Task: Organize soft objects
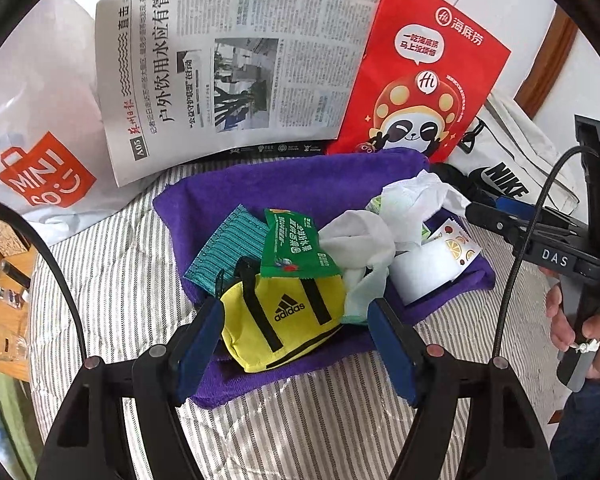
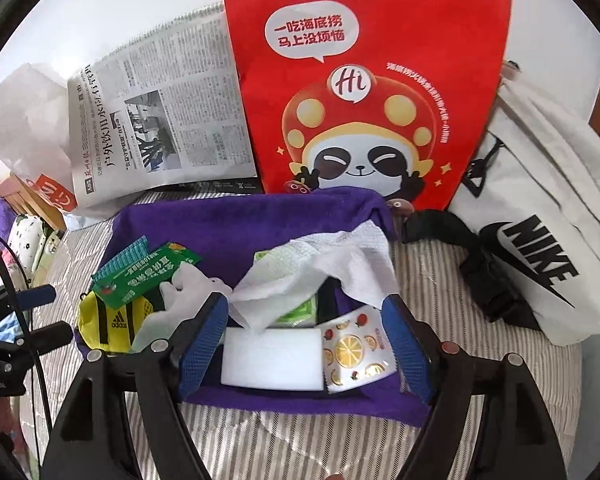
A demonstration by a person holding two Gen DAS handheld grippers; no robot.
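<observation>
Striped bedding (image 1: 112, 280); only the right-wrist view shows white sponge (image 2: 272, 358).

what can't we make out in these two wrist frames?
- Green pack, right wrist view: mostly covered by the white tissue.
- Newspaper body text, both views: too small.
- Black strap end, right wrist view: runs under the Nike bag.
- Red paper bag contents: walls hide them.

Two close wrist views angled down from the near side, sharing the purple towel (image 1: 300, 176) (image 2: 244, 232).
</observation>
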